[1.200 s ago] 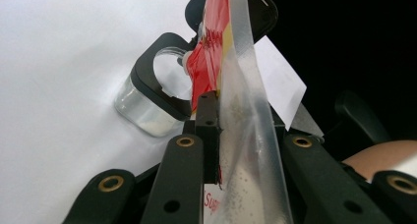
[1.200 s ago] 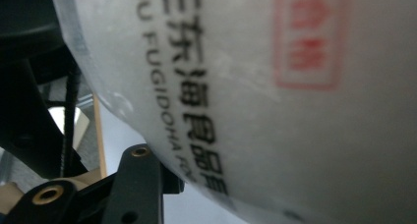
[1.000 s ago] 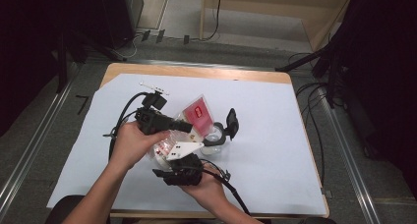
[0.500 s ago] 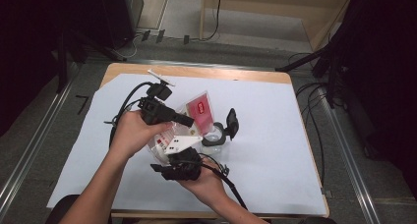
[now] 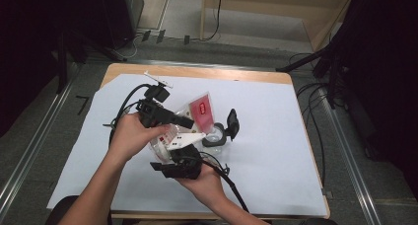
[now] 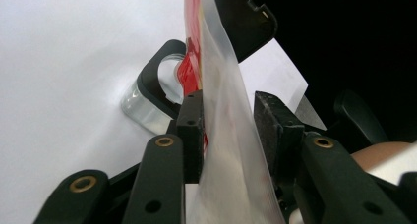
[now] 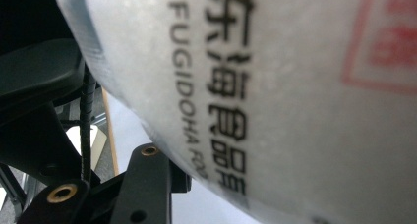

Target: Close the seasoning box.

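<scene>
Since the earlier frames the left gripper has shifted a little to the left and toward the far edge, and its jaws have just been opening, with the bag between them.

High view: both hands meet over the white sheet covering the wooden table. The left gripper reaches rightward to the frosted clear plastic bag with a red label, which stands up at the table's middle. The right gripper lies nearer, at the bag's lower part. Just right of the bag rests a clear glass jar with a black hinged lid, its lid swung up; its contents cannot be made out.

Left gripper view: the bag's thin edge rises between the two black pads; the left pad lies against the film, the right pad stands clear of it, so the jaws are parted with no firm grip. The jar lies beyond on the white sheet.

Right gripper view: the bag's printed frosted wall is close before the lens; whether these jaws clamp it cannot be told.
</scene>
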Tool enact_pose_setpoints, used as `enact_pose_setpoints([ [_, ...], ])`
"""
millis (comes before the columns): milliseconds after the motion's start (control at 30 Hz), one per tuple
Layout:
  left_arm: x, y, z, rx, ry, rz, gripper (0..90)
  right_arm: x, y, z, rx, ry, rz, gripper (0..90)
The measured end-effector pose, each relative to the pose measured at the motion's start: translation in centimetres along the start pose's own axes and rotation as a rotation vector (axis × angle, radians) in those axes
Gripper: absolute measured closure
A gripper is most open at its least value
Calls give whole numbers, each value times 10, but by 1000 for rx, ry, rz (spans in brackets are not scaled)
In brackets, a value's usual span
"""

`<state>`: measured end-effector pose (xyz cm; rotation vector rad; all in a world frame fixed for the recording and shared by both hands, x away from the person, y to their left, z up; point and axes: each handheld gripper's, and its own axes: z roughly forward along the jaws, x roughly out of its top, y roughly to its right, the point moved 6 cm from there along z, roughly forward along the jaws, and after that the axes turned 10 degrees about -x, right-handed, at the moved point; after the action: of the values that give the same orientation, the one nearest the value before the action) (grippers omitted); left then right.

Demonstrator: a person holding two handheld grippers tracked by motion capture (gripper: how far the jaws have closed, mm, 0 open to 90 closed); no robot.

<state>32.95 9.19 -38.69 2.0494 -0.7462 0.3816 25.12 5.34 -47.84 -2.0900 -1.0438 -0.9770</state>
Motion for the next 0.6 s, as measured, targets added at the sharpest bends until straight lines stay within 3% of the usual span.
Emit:
enact_pose_setpoints([
  [367, -4, 1, 0, 47, -4, 15, 747, 0, -4, -1, 4, -1, -5, 609],
  [600, -3, 2, 0, 38, 11, 16, 757, 0, -8, -2, -2, -3, -50, 587],
])
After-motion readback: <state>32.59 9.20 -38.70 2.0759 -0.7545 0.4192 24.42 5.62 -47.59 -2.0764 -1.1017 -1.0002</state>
